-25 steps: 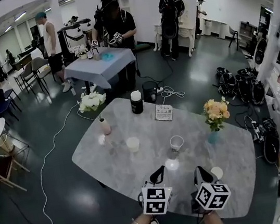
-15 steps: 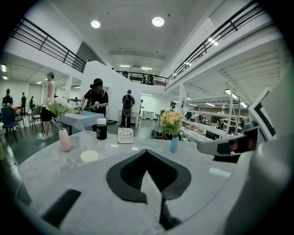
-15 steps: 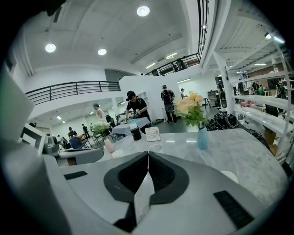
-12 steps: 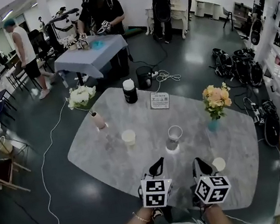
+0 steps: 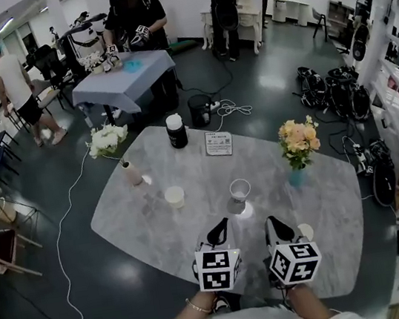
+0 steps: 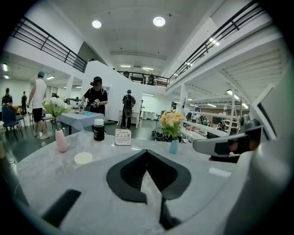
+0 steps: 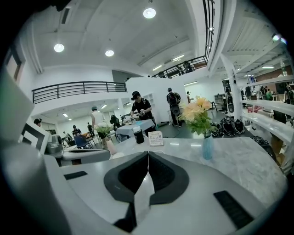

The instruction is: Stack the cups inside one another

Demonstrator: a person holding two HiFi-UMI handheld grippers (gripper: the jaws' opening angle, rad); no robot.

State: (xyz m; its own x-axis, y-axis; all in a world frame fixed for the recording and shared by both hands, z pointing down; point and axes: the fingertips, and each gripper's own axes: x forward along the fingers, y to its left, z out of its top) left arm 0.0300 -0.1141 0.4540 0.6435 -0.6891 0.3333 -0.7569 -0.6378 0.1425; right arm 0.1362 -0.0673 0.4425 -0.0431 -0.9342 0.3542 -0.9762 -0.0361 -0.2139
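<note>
Three cups stand apart on the marble table (image 5: 135,225). The head view shows a cream cup (image 5: 174,196) left of centre, a clear cup (image 5: 240,190) in the middle and a small white cup (image 5: 305,231) close beside my right gripper. My left gripper (image 5: 222,223) hovers over the near part of the table, short of the clear cup, with its jaws shut and nothing held. My right gripper (image 5: 270,221) is level with it, also shut and empty. In the left gripper view the jaw tips of the left gripper (image 6: 147,150) meet, with the cream cup (image 6: 83,158) ahead to the left. The right gripper (image 7: 148,153) shows closed tips in its own view.
On the far half of the table stand a pink vase (image 5: 133,174) with white flowers, a black jar (image 5: 176,131), a sign card (image 5: 219,143) and a blue vase (image 5: 297,175) with peach flowers. People work at a draped table (image 5: 123,81) behind. Cables and bags lie on the floor.
Both grippers have edged forward over the table, a little closer to the clear cup. Their jaws stay shut. The head view has shifted.
</note>
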